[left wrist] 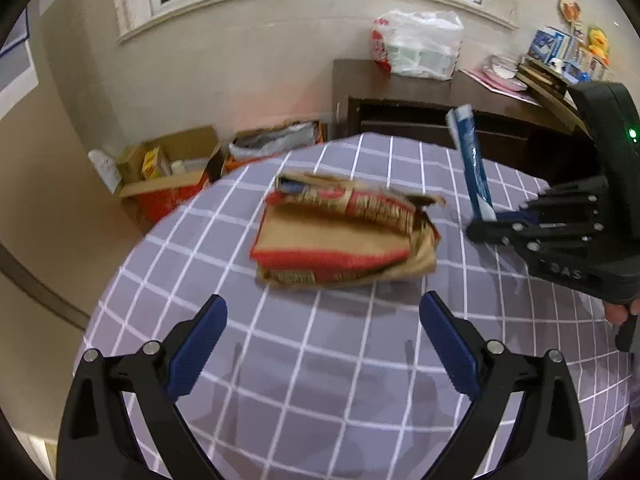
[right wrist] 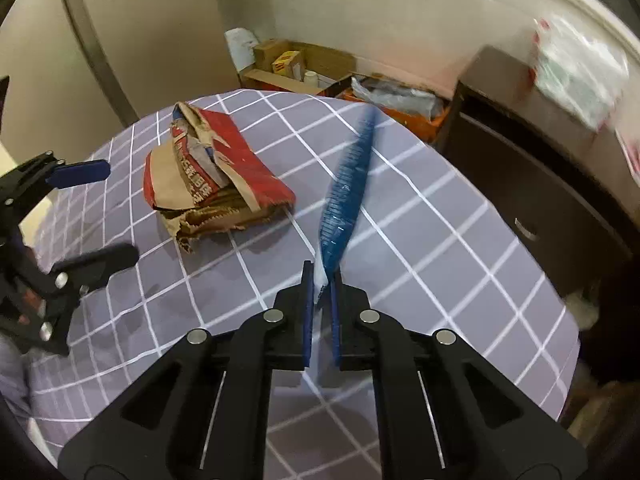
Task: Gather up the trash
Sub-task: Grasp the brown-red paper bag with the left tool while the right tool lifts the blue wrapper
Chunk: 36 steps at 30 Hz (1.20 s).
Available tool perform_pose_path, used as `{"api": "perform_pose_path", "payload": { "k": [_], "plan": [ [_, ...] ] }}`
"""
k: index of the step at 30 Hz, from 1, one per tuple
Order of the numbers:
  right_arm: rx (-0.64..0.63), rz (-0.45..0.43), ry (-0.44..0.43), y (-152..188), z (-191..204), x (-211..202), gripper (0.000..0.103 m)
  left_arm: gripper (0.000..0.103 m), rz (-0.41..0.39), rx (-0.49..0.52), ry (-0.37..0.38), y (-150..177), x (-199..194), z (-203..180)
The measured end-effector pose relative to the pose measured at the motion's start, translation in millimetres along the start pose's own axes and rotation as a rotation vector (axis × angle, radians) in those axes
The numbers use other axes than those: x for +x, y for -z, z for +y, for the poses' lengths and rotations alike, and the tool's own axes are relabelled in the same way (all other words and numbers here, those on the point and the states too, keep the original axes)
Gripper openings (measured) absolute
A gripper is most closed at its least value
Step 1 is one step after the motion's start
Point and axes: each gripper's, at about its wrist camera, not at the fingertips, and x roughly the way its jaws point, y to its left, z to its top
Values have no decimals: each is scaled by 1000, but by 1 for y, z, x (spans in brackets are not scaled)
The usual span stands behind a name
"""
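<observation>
A crumpled red and brown paper bag (left wrist: 344, 232) lies on the round table with the purple checked cloth (left wrist: 304, 360); it also shows in the right wrist view (right wrist: 212, 176). My left gripper (left wrist: 323, 320) is open and empty, just in front of the bag. My right gripper (right wrist: 322, 280) is shut on the white end of a flat blue wrapper (right wrist: 348, 184) and holds it above the cloth (right wrist: 440, 240). In the left wrist view the right gripper (left wrist: 486, 222) holds the wrapper (left wrist: 472, 160) upright, to the right of the bag.
Open cardboard boxes (left wrist: 168, 176) with clutter stand on the floor beyond the table. A dark wooden cabinet (left wrist: 400, 108) at the back right carries a white plastic bag (left wrist: 420, 44) and small items. A window runs along the far wall.
</observation>
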Motion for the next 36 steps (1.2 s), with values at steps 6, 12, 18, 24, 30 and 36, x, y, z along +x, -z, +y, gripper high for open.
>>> {"api": "perform_pose_path", "payload": {
  "k": [6, 12, 18, 24, 30, 36],
  "plan": [
    [135, -11, -64, 7, -19, -15, 7, 96, -19, 5, 38, -10, 5, -5],
    [93, -52, -123, -24, -14, -32, 7, 96, -2, -222, 104, 1, -3, 6],
    [7, -19, -144, -72, 9, -14, 7, 96, -27, -493, 89, 16, -8, 22],
    [-45, 87, -153, -98, 22, 37, 7, 97, 5, -810, 165, 25, 10, 38],
    [-78, 106, -283, -74, 30, 32, 7, 98, 7, -864, 121, 15, 23, 36],
    [-7, 49, -195, -62, -4, 10, 7, 64, 35, -676, 67, -1, 34, 10]
  ]
}}
